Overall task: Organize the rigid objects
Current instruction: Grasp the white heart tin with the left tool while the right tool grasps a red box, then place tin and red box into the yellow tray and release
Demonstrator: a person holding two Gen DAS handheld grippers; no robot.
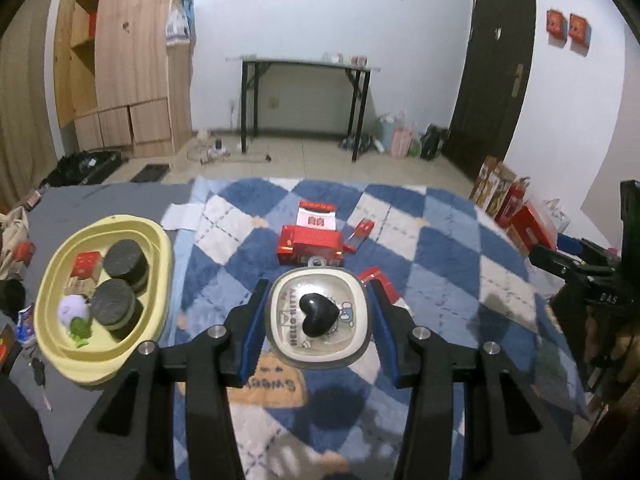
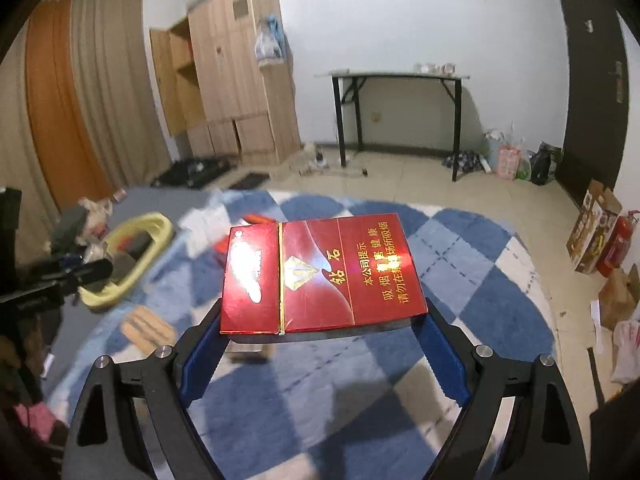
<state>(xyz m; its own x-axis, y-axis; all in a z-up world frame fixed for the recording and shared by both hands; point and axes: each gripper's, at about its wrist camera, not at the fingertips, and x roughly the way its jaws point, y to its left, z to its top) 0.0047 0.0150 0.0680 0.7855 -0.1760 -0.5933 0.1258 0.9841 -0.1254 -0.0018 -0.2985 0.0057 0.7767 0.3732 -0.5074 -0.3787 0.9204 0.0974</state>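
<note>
My left gripper point(image 1: 319, 286) is shut on a rounded square Hello Kitty case point(image 1: 292, 320) with a black heart point(image 1: 316, 314) on its lid, held above the rug. My right gripper point(image 2: 323, 308) is shut on a flat red cigarette box point(image 2: 320, 276) with gold print, its blue pads pressed against the two short sides. A yellow oval basin point(image 1: 52, 280) sits to the left on the grey mat. It holds two black-and-cream round pieces point(image 1: 126, 258), a small red box point(image 1: 86, 262), a pale purple ball point(image 1: 73, 308) and a green toy point(image 1: 80, 328). The basin point(image 2: 156, 236) also shows blurred in the right wrist view.
Several red boxes point(image 1: 310, 246) lie on the blue-and-white checked rug point(image 1: 440, 260) beyond the case. More cartons point(image 1: 520, 212) line the right wall. A wooden wardrobe point(image 1: 132, 60), a black-legged table point(image 1: 304, 64) and a dark door point(image 1: 492, 80) stand at the back.
</note>
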